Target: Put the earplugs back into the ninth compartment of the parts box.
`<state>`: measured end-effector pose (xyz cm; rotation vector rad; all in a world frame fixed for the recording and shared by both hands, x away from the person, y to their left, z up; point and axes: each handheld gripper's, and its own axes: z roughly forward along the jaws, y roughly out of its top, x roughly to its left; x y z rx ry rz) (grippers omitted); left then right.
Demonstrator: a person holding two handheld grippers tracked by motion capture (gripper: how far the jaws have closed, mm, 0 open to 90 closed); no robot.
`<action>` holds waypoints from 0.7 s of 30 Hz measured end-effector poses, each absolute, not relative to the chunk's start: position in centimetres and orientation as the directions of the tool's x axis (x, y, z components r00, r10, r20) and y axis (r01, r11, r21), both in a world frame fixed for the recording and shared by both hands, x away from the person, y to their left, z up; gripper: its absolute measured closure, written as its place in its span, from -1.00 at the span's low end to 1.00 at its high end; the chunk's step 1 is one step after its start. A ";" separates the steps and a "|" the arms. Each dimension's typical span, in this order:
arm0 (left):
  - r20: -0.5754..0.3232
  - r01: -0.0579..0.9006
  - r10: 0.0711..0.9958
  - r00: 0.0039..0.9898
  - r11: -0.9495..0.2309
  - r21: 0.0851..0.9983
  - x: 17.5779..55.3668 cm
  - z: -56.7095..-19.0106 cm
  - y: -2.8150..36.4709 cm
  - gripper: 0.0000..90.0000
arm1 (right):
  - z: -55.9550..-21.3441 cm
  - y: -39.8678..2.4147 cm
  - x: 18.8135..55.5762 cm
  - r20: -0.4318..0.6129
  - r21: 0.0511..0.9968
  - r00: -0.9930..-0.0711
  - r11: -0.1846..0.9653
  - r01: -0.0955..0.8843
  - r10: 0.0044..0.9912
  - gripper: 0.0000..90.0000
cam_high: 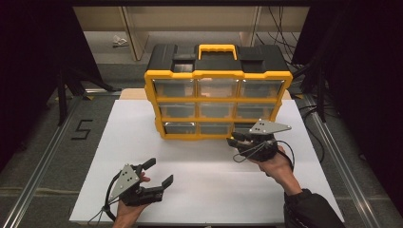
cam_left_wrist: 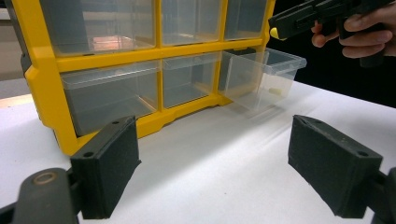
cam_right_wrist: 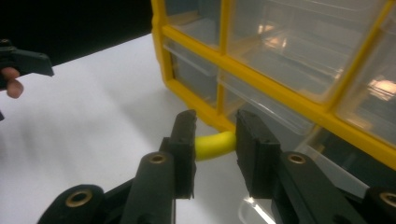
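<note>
While our left claw [cam_high: 159,172] rests wide open and empty on the white worktop [cam_high: 199,190] nearest us, our right claw [cam_right_wrist: 215,144] farther on is closed on a small yellow piece [cam_right_wrist: 214,145], held just above the pulled-out clear drawer [cam_left_wrist: 264,77] at the bottom right of the yellow organizer [cam_high: 217,102] standing at the worktop's back.

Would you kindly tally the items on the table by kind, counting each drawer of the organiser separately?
Yellow organiser cabinet: 1
Clear drawers: 9, the bottom-right drawer pulled out
Yellow piece held in the right gripper: 1
Grippers, counting the left gripper: 2
Total: 13
</note>
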<state>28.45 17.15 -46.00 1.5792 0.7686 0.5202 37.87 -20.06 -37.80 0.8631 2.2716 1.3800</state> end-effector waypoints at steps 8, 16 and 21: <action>-0.098 0.181 0.730 0.677 -0.036 0.983 28.5 -46.0 17.2 -0.64 | -38.0 -21.2 38.5 0.042 0.884 -0.710 0.306 0.355 0.703 0.54; -0.099 0.181 0.729 0.677 -0.035 0.983 28.5 -46.0 17.2 -0.64 | -38.3 -21.9 39.0 0.052 0.881 -0.682 0.288 0.376 0.730 0.54; -0.099 0.180 0.729 0.678 -0.034 0.983 28.5 -46.0 17.2 -0.64 | -38.5 -22.5 39.3 0.061 0.878 -0.659 0.273 0.392 0.750 0.54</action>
